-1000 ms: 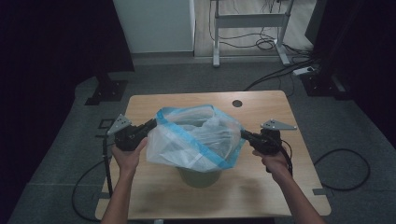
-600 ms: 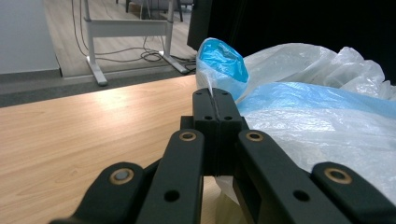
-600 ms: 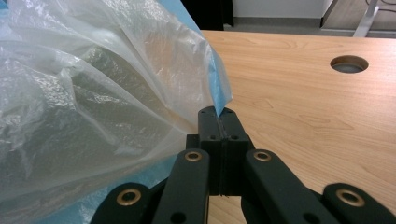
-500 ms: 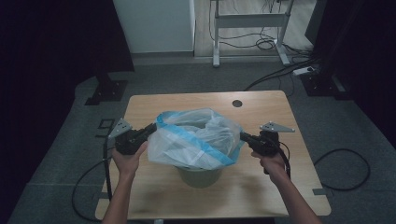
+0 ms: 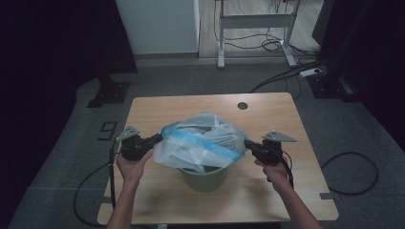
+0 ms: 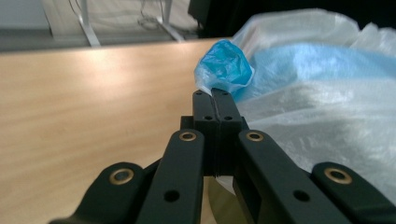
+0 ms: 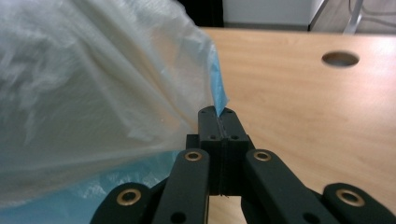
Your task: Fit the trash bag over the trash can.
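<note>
Bag lowered closer over bin, right tongs sunk slightly

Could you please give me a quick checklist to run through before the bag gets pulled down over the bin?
1. Left gripper shut on the blue rim of the translucent plastic bag: ok, the film is pinched between closed jaws.
2. Right gripper shut on the opposite blue rim: ok, the film stands out between its tips.
3. Bag mouth stretched wide between both grippers: ok in the high view.
4. Bag centred above the round green bin: ok, the bin sits directly below it.
5. Bin upright on the wooden table: ok.
6. Bag bottom inside the bin: cannot tell, the film hides it.
</note>
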Available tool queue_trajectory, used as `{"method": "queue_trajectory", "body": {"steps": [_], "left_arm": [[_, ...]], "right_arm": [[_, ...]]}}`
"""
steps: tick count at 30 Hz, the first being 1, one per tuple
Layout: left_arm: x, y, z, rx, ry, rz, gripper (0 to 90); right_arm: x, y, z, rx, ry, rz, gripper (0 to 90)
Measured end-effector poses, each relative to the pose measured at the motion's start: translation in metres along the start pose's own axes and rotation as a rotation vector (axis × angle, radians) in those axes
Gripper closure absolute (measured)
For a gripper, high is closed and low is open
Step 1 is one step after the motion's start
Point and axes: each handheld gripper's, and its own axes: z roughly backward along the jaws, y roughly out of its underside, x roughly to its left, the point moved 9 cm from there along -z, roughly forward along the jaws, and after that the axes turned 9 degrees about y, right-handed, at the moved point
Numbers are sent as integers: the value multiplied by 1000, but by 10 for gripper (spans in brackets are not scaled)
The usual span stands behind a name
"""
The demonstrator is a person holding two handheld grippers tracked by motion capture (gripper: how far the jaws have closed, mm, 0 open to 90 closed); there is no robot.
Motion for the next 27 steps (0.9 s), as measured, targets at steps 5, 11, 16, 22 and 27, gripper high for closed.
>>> {"method": "queue_trajectory", "body": {"steps": [5,11,16,22,27], "left_arm": [[0,9,-2,18,14,13,900],[-1,12,-2,18,21,12,900],[-4,15,-3,31,32,13,900],[-2,15,-5,38,39,30,900],[-5,15,-4,30,37,-22,900]], "right_arm": [[4,12,-8,37,-9,-5,891],[5,24,-13,75,-15,-2,891],[9,34,-18,116,-31,0,891],[13,36,-21,134,-37,4,891],[9,32,-19,112,-12,10,766]]}}
